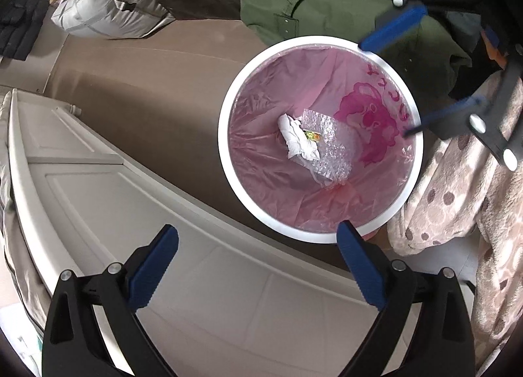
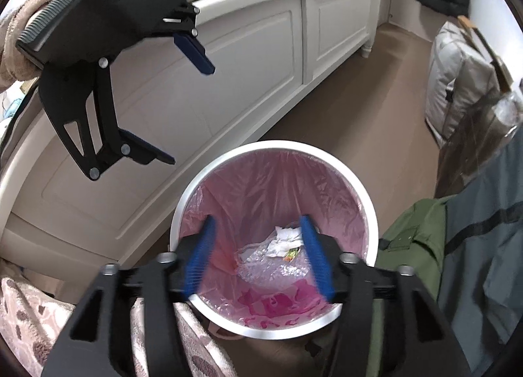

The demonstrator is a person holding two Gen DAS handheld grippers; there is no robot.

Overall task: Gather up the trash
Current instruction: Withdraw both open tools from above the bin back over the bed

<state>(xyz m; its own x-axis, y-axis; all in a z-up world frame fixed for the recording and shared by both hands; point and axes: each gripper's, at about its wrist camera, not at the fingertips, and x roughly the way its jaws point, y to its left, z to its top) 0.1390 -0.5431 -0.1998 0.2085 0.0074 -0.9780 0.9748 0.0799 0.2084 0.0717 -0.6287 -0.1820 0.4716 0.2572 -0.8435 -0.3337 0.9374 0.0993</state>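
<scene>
Both grippers, left gripper (image 1: 258, 266) and right gripper (image 2: 260, 257), hang wide open and empty over the bin (image 1: 228, 161). Crumpled paper (image 1: 299, 141) lies inside (drop looks done). Next, find more trash.

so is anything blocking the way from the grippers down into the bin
Nothing visible does. Both the left gripper and right gripper hang open and empty above the bin; its mouth is uncovered, with crumpled paper and bubble wrap already at the bottom.
</scene>
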